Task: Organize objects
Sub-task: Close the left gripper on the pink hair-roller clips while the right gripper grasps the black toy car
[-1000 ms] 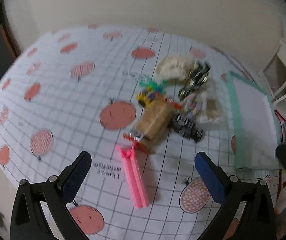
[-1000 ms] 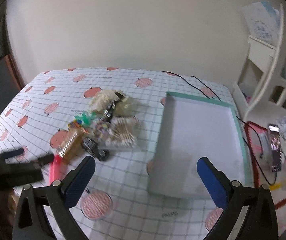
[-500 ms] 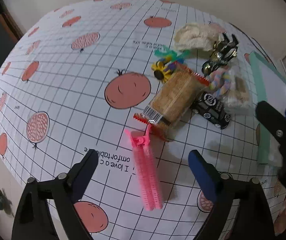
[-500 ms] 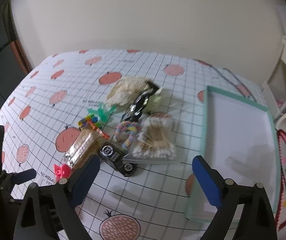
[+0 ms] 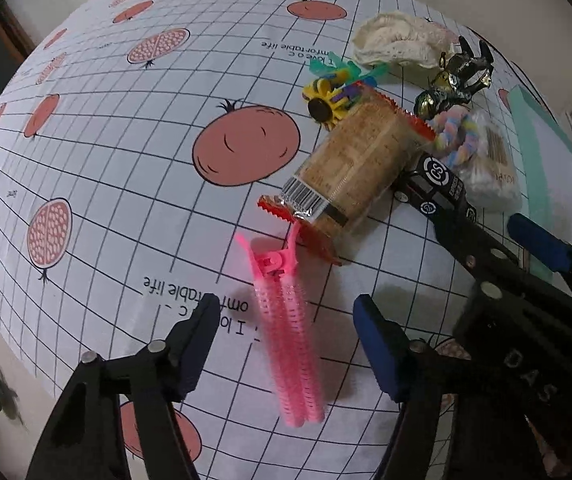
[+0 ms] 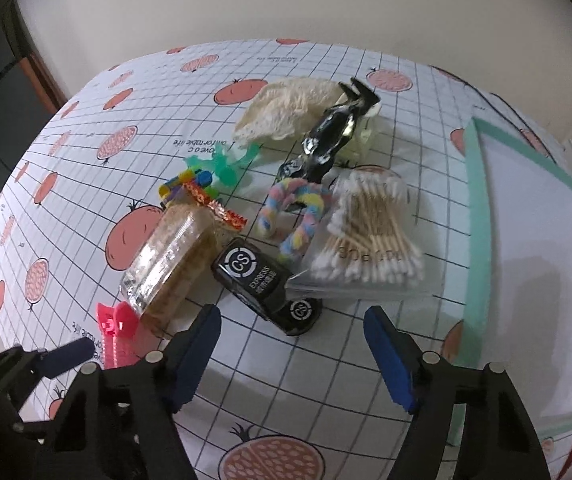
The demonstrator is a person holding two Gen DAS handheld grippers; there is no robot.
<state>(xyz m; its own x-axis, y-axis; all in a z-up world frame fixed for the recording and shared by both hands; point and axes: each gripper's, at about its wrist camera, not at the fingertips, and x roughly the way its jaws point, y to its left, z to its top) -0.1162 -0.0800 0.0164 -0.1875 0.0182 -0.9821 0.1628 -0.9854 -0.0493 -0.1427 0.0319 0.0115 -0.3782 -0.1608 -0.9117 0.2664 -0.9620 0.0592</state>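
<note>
Both sets of jaws stand wide open and hold nothing. The left gripper [image 5: 286, 344] hangs low over the long pink plastic hair clip [image 5: 286, 328], which lies flat on the pomegranate-print grid tablecloth [image 5: 126, 160] with its toothed blades between the two blue-padded fingers and its hinge end pointing away, touching the red crimped end of the clear-wrapped cracker packet [image 5: 349, 168]. The right gripper [image 6: 289, 356] hovers just short of the small black toy car [image 6: 266, 284], which sits against the packet and the clear bag of cotton swabs [image 6: 365, 240]. The white tray with the mint-green rim [image 6: 475, 240] lies empty on the right side of the table and is judged to be the destination. The clip is judged light, stiff and slightly springy; its ridged blades should give good purchase, so the best hold is across the blades near mid-length, away from the hinge tabs. The car is judged hard, smooth and free to roll, so it should be pinched across its body sides. Each gripper points forward and tilts down toward the tabletop, the left one lower and nearer its target.
</note>
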